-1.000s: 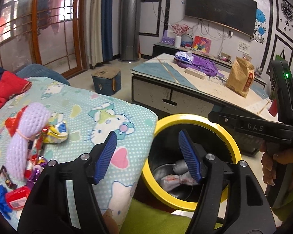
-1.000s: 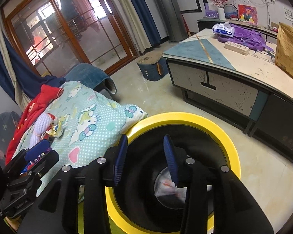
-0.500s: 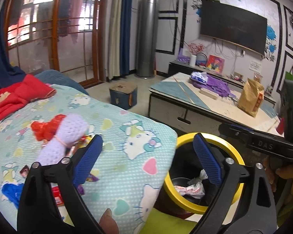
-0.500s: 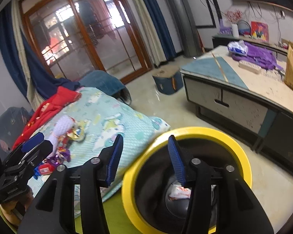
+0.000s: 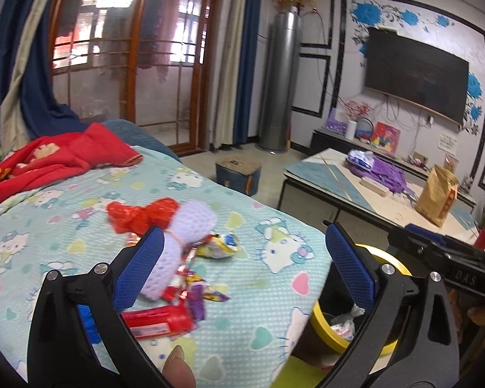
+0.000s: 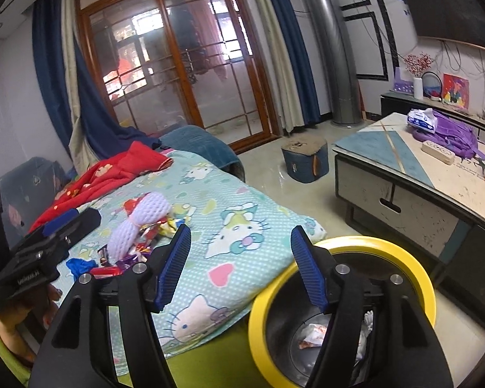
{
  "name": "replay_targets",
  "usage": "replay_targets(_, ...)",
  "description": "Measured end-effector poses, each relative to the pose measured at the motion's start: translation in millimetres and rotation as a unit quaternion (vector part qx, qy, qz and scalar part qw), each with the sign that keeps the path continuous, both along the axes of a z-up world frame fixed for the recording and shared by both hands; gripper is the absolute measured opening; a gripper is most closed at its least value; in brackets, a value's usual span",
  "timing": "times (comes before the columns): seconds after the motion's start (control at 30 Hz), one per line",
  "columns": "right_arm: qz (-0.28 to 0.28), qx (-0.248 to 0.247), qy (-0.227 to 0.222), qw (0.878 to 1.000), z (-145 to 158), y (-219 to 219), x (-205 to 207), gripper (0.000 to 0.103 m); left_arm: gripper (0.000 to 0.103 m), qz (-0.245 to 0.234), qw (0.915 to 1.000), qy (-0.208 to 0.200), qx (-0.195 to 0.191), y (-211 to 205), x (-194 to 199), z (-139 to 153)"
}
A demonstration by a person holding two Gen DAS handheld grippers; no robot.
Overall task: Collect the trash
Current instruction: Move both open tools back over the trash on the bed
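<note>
Left gripper [image 5: 242,265] and right gripper [image 6: 241,263] jaws opening wide, empty; foam sleeve [image 5: 181,242] beyond left jaws, lying diagonally, far end pointing up-right.

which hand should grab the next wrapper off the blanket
Left, probably. The left claw is open and empty, with the wrapper pile straight ahead between its blue pads. The right claw, also open and empty, sits nearer the yellow bin, with the pile off to its left.
</note>
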State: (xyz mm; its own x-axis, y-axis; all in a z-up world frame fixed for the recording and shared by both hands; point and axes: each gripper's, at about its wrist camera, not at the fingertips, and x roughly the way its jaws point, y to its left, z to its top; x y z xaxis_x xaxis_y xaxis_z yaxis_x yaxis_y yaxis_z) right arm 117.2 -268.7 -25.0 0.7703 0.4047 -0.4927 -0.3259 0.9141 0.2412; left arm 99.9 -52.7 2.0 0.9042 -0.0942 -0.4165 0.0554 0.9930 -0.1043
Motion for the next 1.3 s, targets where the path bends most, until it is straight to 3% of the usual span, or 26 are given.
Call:
replay_targets(0.43,0.044,-0.027,-0.006,0.999,6,48,-6,0.065,0.092,0.064,0.9976,-0.013,-0.023,54,-17,8)
replay_targets(0.73,0.078,-0.040,-0.012,0.996,10,86,-8,0.072,0.092,0.112,0.9927,-0.014,-0.041,93,-26,14)
replay_targets(1.3,0.122,-0.069,-0.009,0.990,8,161,18,0.076,0.092,0.168,0.9840,0.015,-0.057,158,-32,9)
